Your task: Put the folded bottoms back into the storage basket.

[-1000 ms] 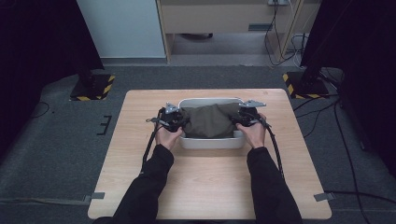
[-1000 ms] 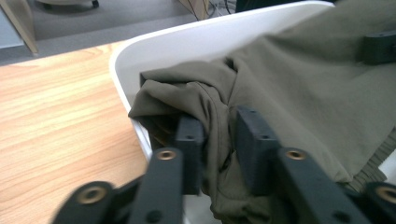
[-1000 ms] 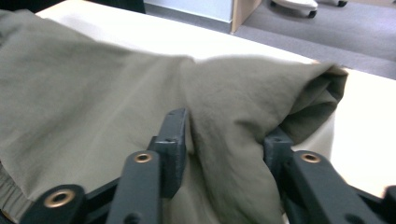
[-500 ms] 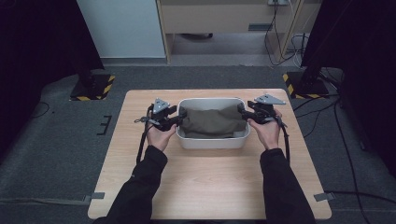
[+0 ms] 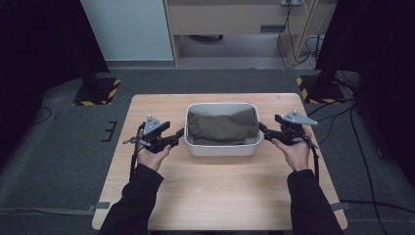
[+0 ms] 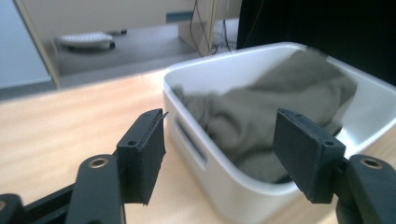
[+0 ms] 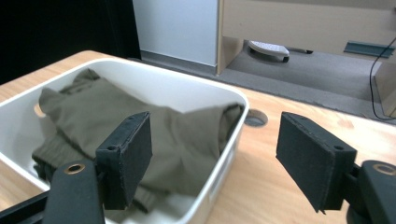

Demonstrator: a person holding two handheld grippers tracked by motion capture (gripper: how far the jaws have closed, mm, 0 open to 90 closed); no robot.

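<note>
Both pairs of fingers (image 6: 142, 154) have just been opening and now stand wide with nothing between them, the left gripper (image 5: 172, 138) and right gripper (image 5: 266, 132) just outside the ends of the white tub (image 5: 221, 148). Inside it lies the olive cloth (image 5: 222, 127), folded, its long axis running from one gripper toward the other, mid-table (image 5: 215, 191).

No readable text, labels, brands or numbers on anything in view.

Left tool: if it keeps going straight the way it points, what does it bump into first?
Probably the white tub. The left tool points at its near wall, open with nothing between its pads; the olive cloth lies just past it.
</note>
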